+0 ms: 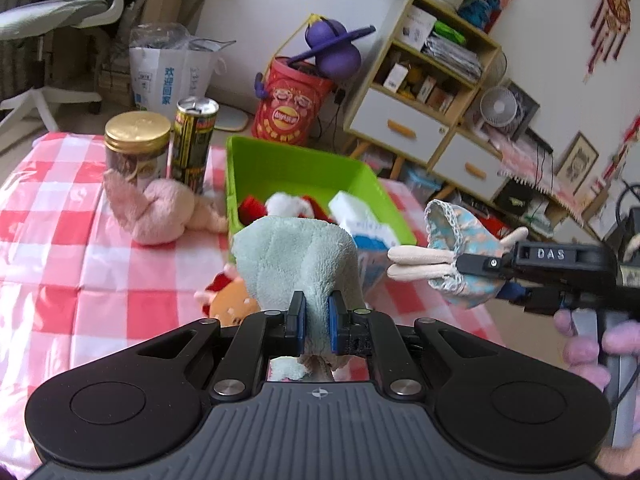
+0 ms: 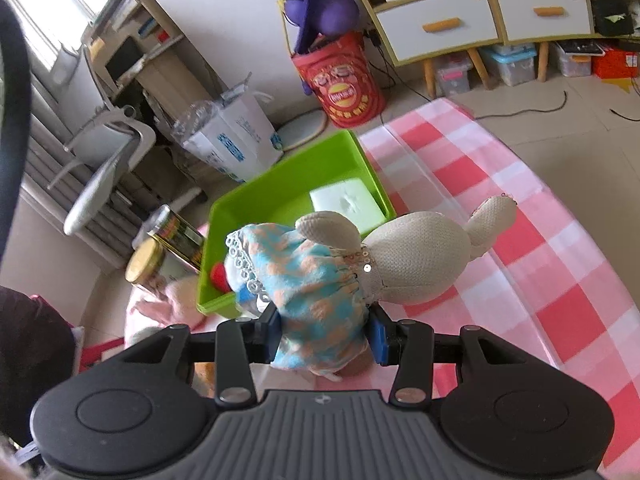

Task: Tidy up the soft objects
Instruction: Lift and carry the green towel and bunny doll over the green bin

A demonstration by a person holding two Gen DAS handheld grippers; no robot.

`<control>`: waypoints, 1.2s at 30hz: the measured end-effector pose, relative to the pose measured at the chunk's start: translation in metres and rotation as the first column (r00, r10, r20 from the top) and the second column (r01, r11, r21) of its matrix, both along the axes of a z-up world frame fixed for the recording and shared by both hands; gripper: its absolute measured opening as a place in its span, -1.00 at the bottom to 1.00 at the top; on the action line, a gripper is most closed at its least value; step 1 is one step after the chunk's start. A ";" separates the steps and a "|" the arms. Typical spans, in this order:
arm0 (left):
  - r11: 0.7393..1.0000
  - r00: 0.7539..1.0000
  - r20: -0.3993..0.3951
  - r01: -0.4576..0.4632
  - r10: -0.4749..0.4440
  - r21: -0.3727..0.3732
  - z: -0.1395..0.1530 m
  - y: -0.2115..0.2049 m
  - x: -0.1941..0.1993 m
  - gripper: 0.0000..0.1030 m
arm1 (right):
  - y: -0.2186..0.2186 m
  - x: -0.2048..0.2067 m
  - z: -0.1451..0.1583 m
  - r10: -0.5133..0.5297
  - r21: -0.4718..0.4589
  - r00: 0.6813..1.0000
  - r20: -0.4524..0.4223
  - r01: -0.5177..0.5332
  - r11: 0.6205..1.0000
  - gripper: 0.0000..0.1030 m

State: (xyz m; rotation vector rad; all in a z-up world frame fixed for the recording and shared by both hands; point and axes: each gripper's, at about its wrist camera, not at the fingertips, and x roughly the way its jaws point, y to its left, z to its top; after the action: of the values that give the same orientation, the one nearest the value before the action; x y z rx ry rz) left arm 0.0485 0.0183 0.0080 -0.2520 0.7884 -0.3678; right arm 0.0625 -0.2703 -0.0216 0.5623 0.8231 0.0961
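Carrying is the step in hand: left gripper point(image 1: 316, 316) pinches a mint plush cloth point(image 1: 296, 256), right gripper point(image 2: 326, 334) clamps a rabbit doll point(image 2: 400, 268), both aloft before the green bin point(image 1: 288, 168), which next needs a release inside

Hidden behind pale green plush point(image 1: 298, 256): most of orange-faced toy point(image 1: 232, 306) and green bin point(image 1: 260, 168) contents. Cut off at right edge: hand point(image 1: 588, 344). Blurred: can point(image 2: 178, 238) label.
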 end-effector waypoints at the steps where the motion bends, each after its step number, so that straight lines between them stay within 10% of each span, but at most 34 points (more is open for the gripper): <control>1: 1.000 1.000 0.002 -0.007 0.007 -0.009 0.001 0.000 0.003 -0.86 | -0.001 0.000 0.002 0.001 0.007 1.000 0.011 -0.001 1.000 -0.66; 18: 0.999 0.996 0.080 -0.032 0.031 0.009 0.027 -0.009 0.078 -0.86 | 0.000 0.064 0.036 0.029 0.085 0.997 0.075 -0.035 0.996 -0.66; 36: 0.993 0.993 0.114 -0.022 0.008 0.115 -0.038 -0.043 0.188 -0.83 | 0.014 0.185 -0.032 0.121 0.100 0.993 -0.019 -0.118 0.988 -0.61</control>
State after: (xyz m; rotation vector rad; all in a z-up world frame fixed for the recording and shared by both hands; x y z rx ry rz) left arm 0.2370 -0.0246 -0.0299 -0.1265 0.6931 -0.3179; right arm 0.2473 -0.2562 -0.0539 0.6078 0.8800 0.2409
